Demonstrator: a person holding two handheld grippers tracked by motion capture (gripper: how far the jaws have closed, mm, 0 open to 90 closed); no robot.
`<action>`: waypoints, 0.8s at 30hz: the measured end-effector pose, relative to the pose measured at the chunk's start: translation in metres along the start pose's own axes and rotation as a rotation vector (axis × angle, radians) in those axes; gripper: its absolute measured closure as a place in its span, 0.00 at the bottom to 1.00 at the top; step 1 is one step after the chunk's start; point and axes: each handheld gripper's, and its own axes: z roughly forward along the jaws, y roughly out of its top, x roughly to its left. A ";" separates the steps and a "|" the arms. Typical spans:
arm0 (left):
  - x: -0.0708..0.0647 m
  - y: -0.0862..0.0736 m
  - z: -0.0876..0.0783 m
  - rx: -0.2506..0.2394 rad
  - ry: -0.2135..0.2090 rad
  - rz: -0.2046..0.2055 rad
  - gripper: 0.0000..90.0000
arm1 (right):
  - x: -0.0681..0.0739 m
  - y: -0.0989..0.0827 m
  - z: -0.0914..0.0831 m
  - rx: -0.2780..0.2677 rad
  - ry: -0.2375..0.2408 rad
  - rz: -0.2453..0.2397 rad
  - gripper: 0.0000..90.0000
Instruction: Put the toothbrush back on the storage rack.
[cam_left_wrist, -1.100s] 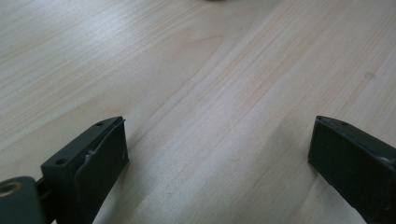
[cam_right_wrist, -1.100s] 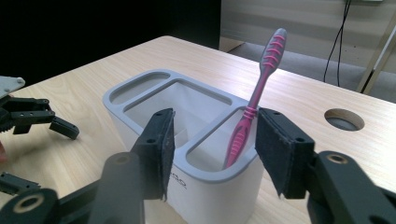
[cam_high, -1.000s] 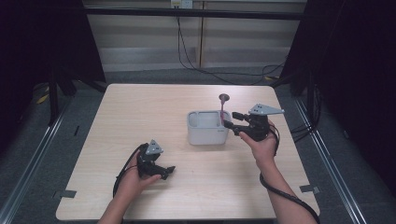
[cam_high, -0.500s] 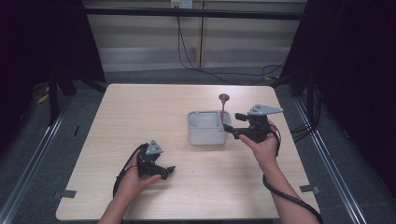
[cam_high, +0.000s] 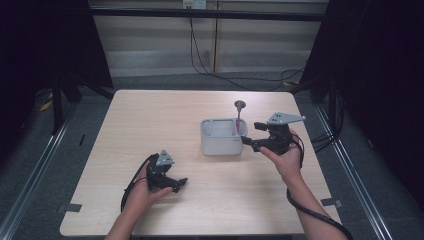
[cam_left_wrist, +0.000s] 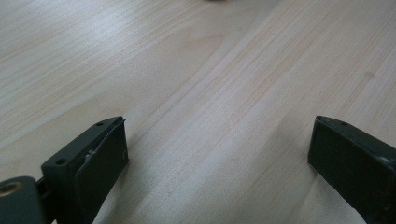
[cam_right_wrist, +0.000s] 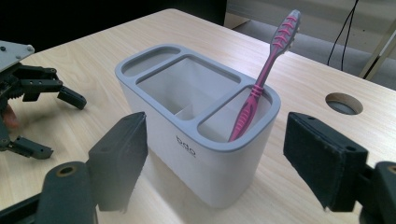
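Note:
A grey three-compartment holder (cam_high: 220, 137) (cam_right_wrist: 187, 121) stands right of the table's middle. A pink toothbrush (cam_high: 239, 122) (cam_right_wrist: 261, 79) leans upright in its end compartment, free of any grip. My right gripper (cam_high: 248, 142) (cam_right_wrist: 219, 156) is level with the holder's right end; its jaws have just been opening and now stand wide, the pads touching nothing, with the holder's end just ahead of them. My left gripper (cam_high: 176, 184) (cam_left_wrist: 217, 154) rests near the front left, open over bare wood.
The wooden table (cam_high: 150, 125) has a round cable hole (cam_high: 240, 104) (cam_right_wrist: 343, 103) just behind the holder. The left gripper (cam_right_wrist: 28, 93) appears beyond the holder in the right gripper view. Dark floor and rails flank the table.
The right gripper's jaws have spread wider and the gripper has eased slightly back from the toothbrush. The left hand has stayed put.

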 end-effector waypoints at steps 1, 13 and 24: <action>0.000 0.000 0.000 0.000 -0.003 -0.002 0.05 | 0.000 0.000 -0.001 0.004 0.004 0.004 0.23; 0.000 0.000 0.000 0.000 0.000 0.000 0.05 | -0.003 -0.009 -0.012 0.032 0.020 0.015 0.18; 0.000 0.000 0.000 0.000 -0.002 -0.001 0.05 | -0.004 -0.020 -0.020 0.054 0.053 0.013 0.18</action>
